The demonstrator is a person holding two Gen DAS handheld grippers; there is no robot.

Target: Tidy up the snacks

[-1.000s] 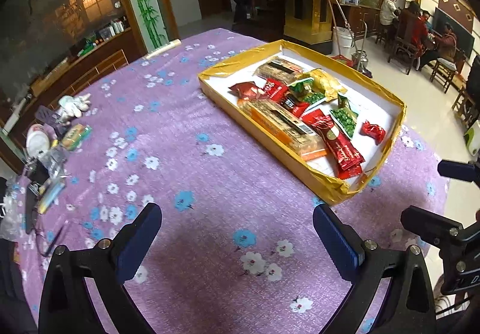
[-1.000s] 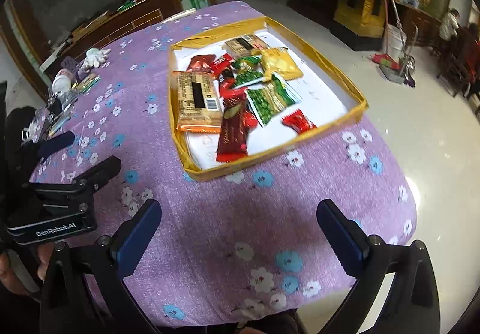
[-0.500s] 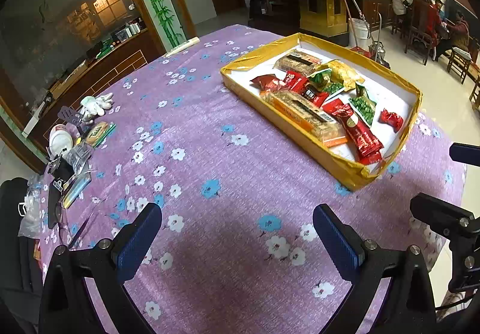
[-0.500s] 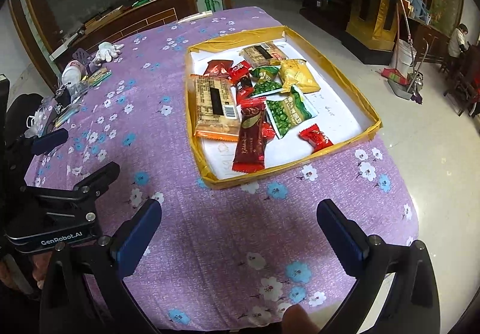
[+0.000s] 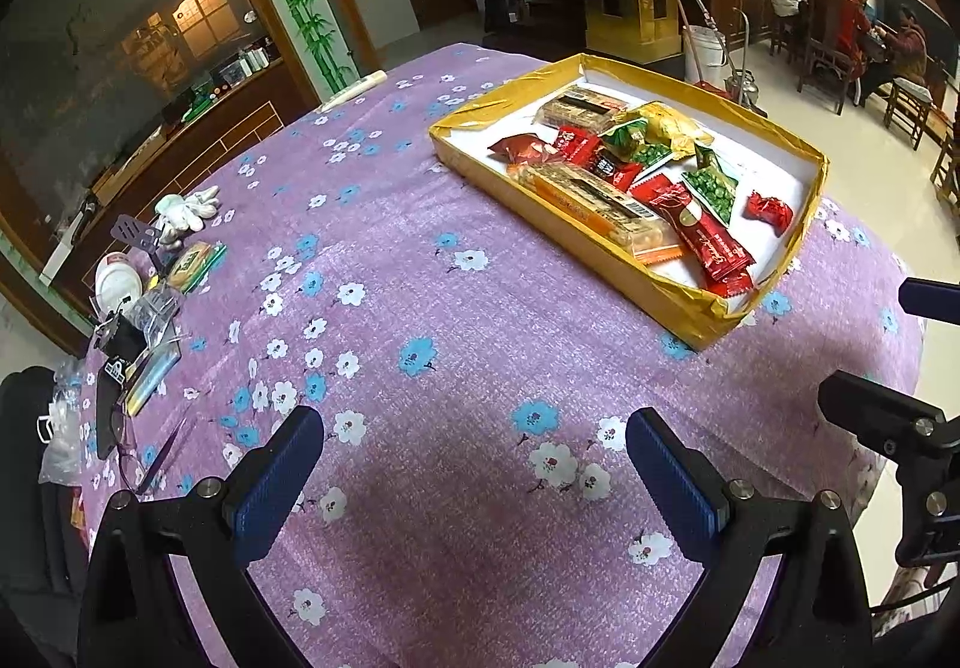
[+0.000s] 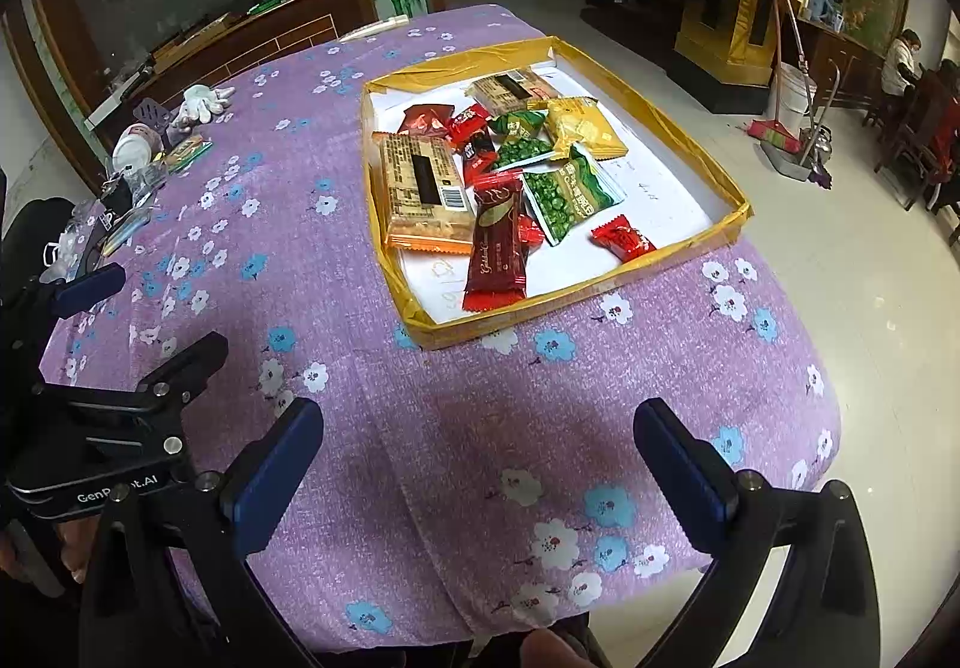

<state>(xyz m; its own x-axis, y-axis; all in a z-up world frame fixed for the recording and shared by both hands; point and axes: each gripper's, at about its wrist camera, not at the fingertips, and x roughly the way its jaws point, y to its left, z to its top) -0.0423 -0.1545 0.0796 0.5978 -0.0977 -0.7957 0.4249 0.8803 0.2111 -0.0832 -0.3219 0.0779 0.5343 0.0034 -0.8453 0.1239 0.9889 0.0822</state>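
A shallow gold-edged box [image 5: 606, 242] [image 6: 576, 287] lies on the purple flowered tablecloth [image 5: 420, 308] [image 6: 300, 260]. Inside it sit several snack packs: a long orange biscuit pack [image 5: 591, 203] [image 6: 423, 191], a dark red bar [image 5: 699, 227] [image 6: 497, 242], green pea bags [image 5: 711, 188] [image 6: 564, 197], a yellow bag [image 5: 666, 122] [image 6: 585, 125] and a small red candy [image 5: 768, 209] [image 6: 621, 237]. My left gripper [image 5: 474, 464] is open above the near cloth, nothing between its fingers. My right gripper [image 6: 477, 461] is open too, held near the table's front edge, well short of the box.
Clutter lies at the table's far left: a white glove [image 5: 189, 206] [image 6: 204, 101], a white cup [image 5: 117, 281], small packets and glasses [image 5: 120, 446]. People sit at a table in the back right [image 5: 840, 14]. A broom and bucket [image 6: 786, 92] stand on the floor.
Both grippers have drawn back and up from the box, so it looks smaller and farther. Both stay open and empty. The snacks have not moved.
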